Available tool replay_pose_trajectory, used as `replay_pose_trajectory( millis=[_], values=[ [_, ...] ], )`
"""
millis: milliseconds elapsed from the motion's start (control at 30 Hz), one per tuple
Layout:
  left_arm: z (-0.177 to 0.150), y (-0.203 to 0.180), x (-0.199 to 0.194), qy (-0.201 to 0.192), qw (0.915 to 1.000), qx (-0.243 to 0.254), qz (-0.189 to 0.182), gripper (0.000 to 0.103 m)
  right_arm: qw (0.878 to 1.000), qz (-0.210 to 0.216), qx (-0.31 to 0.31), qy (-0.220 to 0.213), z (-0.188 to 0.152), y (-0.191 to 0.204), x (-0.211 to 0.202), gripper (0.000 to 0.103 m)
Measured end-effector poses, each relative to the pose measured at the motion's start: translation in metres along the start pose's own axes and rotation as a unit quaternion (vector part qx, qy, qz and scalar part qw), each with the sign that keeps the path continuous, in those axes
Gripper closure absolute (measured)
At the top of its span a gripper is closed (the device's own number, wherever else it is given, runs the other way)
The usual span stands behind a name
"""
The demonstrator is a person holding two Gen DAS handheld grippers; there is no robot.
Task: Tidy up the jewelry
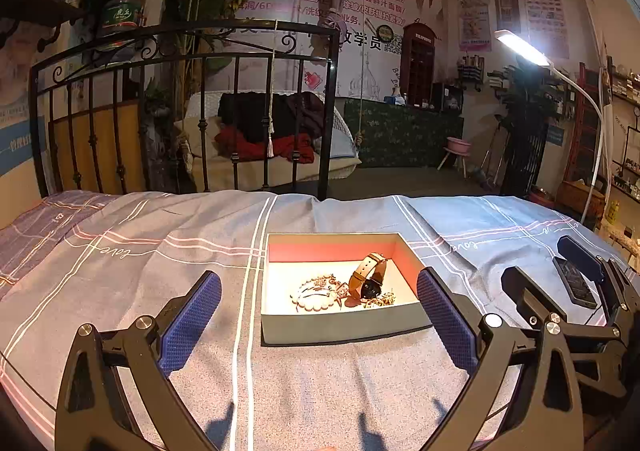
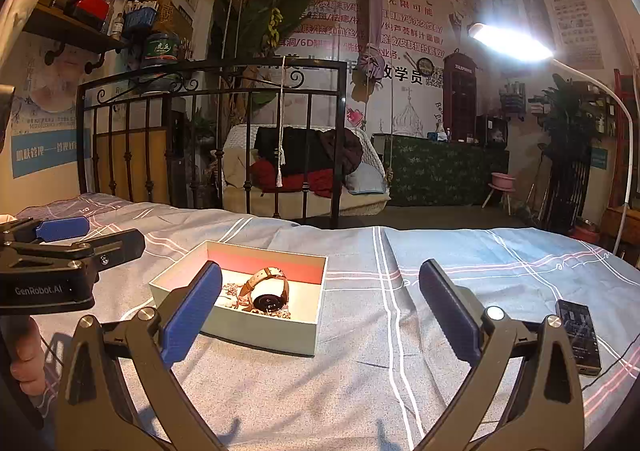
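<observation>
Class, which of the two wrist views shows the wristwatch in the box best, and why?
The left wrist view: the wristwatch lies unobstructed between the open fingers, strap and dark face visible. The right wrist view shows it too, but off to the left, close beside one finger pad.

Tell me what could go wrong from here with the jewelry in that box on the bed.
The watch lies against the tangled chains and bead bracelet, so lifting one piece may drag others out. The box sits on a soft bedspread and could tip if pressed. Both grippers are open and empty.
</observation>
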State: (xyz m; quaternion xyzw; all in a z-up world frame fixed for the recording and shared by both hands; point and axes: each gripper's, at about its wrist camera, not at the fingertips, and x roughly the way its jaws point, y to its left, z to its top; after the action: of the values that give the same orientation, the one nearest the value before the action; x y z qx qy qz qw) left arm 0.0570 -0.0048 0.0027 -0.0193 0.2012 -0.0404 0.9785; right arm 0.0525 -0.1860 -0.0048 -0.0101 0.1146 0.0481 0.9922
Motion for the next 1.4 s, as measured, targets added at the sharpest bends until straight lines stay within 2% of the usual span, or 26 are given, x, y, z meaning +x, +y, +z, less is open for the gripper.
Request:
replay_pose_trajectory(
  millis=[1400],
  values=[
    [-0.0075,-0.0007,0.0041,0.008,0.9999,-0.001,0.013,0.007,1.000,0.002,-0.002,0.009,-0.0041,0.0010,0.0015,0.006]
  ],
)
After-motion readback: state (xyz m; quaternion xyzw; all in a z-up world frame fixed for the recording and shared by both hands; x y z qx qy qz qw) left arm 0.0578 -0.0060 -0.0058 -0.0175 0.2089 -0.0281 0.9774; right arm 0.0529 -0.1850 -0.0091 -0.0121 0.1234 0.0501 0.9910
